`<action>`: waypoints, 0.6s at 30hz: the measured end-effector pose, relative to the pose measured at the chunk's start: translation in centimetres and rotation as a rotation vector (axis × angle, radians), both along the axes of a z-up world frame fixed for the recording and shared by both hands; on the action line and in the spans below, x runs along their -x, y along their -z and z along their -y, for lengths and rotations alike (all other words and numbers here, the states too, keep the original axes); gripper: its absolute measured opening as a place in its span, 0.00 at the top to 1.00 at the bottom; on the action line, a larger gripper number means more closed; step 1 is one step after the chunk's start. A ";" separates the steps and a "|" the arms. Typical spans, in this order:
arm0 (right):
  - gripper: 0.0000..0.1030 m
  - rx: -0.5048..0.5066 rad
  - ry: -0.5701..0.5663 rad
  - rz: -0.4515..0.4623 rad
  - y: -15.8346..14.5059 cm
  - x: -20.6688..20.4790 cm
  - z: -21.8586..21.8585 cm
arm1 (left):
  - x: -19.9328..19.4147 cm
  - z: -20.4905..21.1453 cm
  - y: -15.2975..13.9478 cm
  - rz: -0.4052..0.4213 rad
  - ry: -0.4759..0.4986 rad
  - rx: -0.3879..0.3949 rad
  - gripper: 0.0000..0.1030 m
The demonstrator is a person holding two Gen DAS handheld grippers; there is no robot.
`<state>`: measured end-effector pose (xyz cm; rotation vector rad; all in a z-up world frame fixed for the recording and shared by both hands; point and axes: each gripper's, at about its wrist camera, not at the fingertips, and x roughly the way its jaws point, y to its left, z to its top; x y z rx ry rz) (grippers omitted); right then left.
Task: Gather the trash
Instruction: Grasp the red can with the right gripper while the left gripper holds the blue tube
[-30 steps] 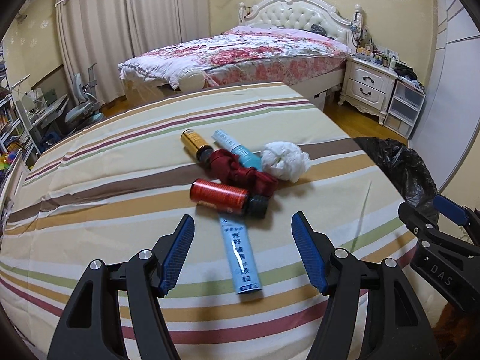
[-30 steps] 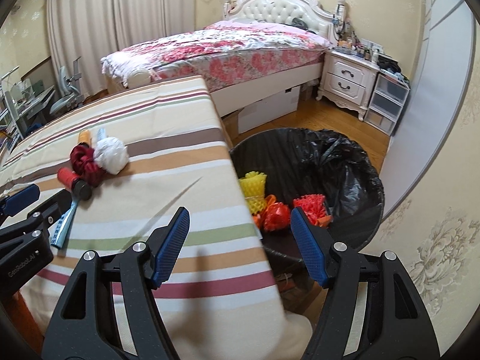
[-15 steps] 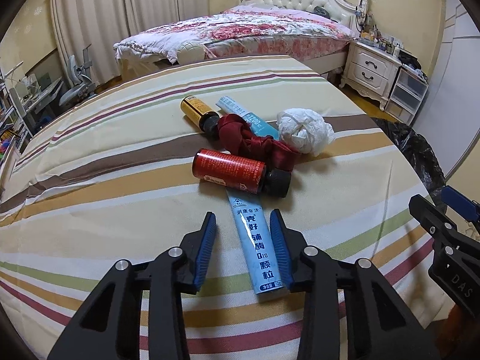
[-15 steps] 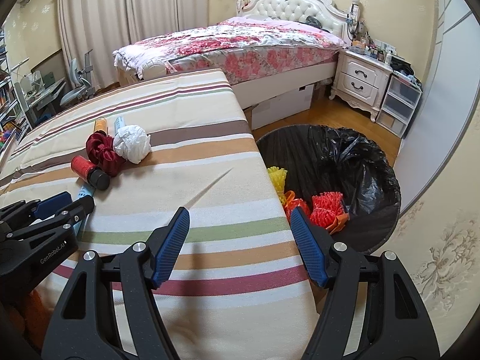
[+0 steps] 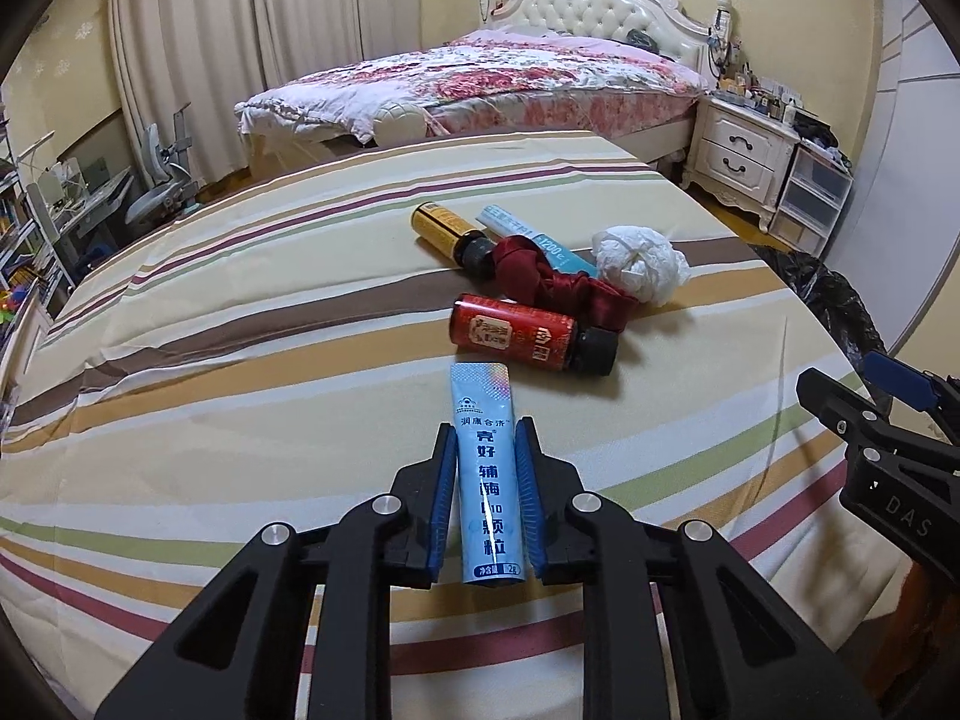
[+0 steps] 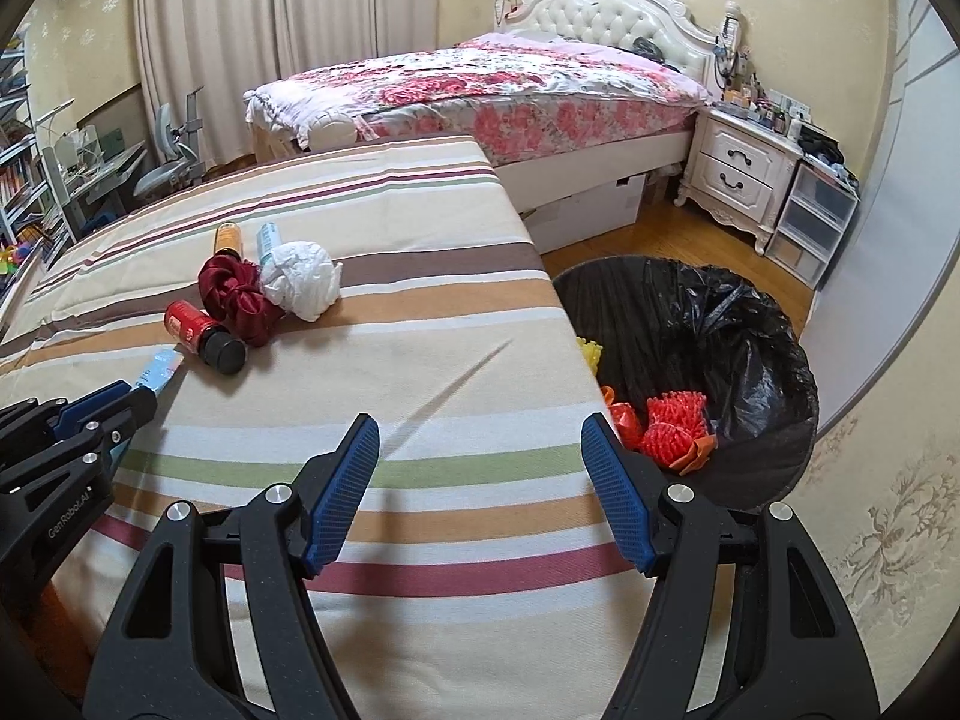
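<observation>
A light-blue sachet (image 5: 485, 480) lies lengthwise on the striped cloth (image 5: 240, 330). My left gripper (image 5: 486, 427) is closing on it, and its blue pads touch both long edges. Beyond it lie a red bottle (image 5: 516, 333), a dark red scrunchie (image 5: 558, 285), a crumpled white tissue (image 5: 636, 258), a yellow bottle (image 5: 441, 228) and a second blue sachet (image 5: 528, 237). My right gripper (image 6: 478, 420) hangs open over the cloth's near right part with nothing between its fingers. The right wrist view also shows the left gripper (image 6: 129, 396) around the sachet (image 6: 159, 369).
A bin lined with a black bag (image 6: 720, 324) stands on the floor just past the cloth's right edge, with orange and yellow scraps inside. Behind are a bed (image 6: 480, 90), a white nightstand (image 6: 738, 174) and drawer units. A desk and chair stand far left.
My left gripper has moved forward over the blue sachet and its jaws have narrowed from wide open until they touch it. The right gripper stays open, its view shifted slightly.
</observation>
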<state>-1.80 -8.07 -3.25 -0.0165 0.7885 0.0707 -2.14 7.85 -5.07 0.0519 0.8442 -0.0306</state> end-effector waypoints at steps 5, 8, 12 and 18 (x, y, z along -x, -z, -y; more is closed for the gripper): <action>0.34 0.012 -0.044 0.003 -0.3 -0.1 -1.9 | 0.3 -2.7 -0.3 0.005 -0.060 0.016 0.79; 0.34 0.009 -0.078 0.004 -0.6 -0.4 -3.1 | 0.4 -4.5 -0.4 0.008 -0.104 0.025 0.79; 0.34 0.017 -0.121 0.012 -1.0 -0.7 -5.0 | 0.5 -7.1 -0.5 0.012 -0.164 0.034 0.79; 0.34 0.017 -0.136 -0.009 -0.7 -2.8 -6.5 | 0.8 -10.5 -0.7 0.027 -0.240 0.033 0.79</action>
